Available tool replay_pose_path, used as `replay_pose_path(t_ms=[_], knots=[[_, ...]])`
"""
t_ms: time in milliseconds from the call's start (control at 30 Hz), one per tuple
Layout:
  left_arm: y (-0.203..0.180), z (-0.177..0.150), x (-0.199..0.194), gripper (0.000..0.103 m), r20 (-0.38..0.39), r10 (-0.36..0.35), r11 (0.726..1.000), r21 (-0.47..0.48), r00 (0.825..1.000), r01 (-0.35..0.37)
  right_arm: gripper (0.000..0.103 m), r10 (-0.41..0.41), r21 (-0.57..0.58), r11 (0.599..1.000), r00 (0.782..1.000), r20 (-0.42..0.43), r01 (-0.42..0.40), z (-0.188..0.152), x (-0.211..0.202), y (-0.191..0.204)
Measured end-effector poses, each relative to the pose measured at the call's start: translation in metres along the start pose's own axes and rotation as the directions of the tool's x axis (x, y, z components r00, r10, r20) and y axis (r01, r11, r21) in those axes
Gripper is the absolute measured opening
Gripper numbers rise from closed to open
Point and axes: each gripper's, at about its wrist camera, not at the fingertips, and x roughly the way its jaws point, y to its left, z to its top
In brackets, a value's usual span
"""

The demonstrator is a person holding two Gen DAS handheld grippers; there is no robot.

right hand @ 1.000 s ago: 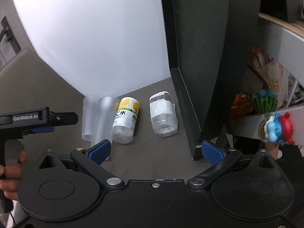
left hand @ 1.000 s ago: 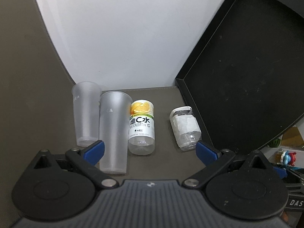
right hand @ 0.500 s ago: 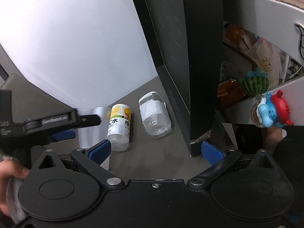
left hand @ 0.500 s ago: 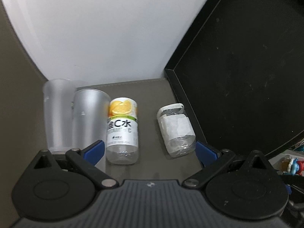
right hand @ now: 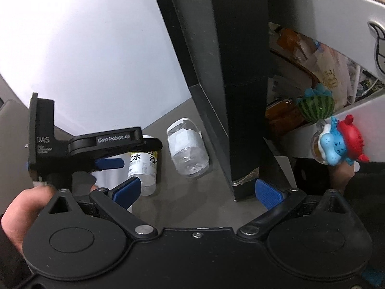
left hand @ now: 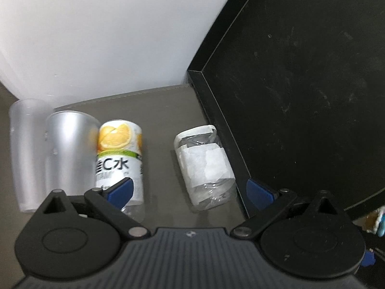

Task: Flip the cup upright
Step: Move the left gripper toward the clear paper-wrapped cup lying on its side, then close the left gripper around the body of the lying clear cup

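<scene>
Two frosted plastic cups (left hand: pixel 69 151) (left hand: pixel 24 151) stand side by side at the left of the grey table (left hand: pixel 158 110), each with its wide end on top. My left gripper (left hand: pixel 187 190) is open and empty, just short of the bottles, to the right of the cups. It also shows in the right wrist view (right hand: pixel 110 162), in front of the cups and hiding most of them. My right gripper (right hand: pixel 197 190) is open and empty, further back and to the right.
A vitamin C bottle (left hand: pixel 120 154) with an orange label stands right of the cups. A clear bottle (left hand: pixel 204 166) with a white label stands beside a tall black board (left hand: pixel 300 96). Shelves with clutter and toy figures (right hand: pixel 336 144) are at the right.
My left gripper has moved right and closer to the bottles, so the cups slid to the left edge of its view. My right gripper has turned right and the left gripper now crosses its view.
</scene>
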Motion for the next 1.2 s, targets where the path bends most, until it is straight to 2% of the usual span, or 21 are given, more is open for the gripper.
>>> replay_pose_path(t_ms=[67, 567, 733, 900, 1100, 1200], knots=[[-0.002, 0.002, 0.008, 0.101, -0.01, 0.003, 1.0, 0.005, 1.0, -0.003, 0.097, -0.005, 0.012, 1.0, 1.0, -0.009, 0.005, 0.0, 0.003, -0.003], [-0.008, 0.004, 0.064, 0.101, -0.092, -0.017, 1.0, 0.019, 0.996, 0.019, 0.093, -0.074, 0.064, 0.995, 0.996, -0.053, 0.078, -0.002, 0.021, -0.024], [-0.015, 0.0, 0.078, 0.101, -0.107, 0.023, 0.998, 0.066, 0.994, -0.016, 0.093, -0.094, 0.066, 0.993, 0.994, -0.06, 0.098, -0.003, 0.021, -0.025], [-0.016, 0.001, 0.088, 0.101, -0.116, 0.028, 0.998, 0.057, 0.993, -0.021, 0.093, -0.101, 0.055, 0.993, 0.993, -0.061, 0.105, -0.002, 0.024, -0.025], [-0.019, 0.0, 0.095, 0.1, -0.085, 0.102, 0.993, 0.074, 0.991, -0.096, 0.093, -0.117, 0.063, 0.991, 0.991, -0.067, 0.121, -0.002, 0.024, -0.028], [-0.018, -0.002, 0.092, 0.098, -0.08, 0.106, 0.993, 0.062, 0.991, -0.101, 0.093, -0.117, 0.055, 0.991, 0.991, -0.067, 0.121, -0.004, 0.023, -0.026]])
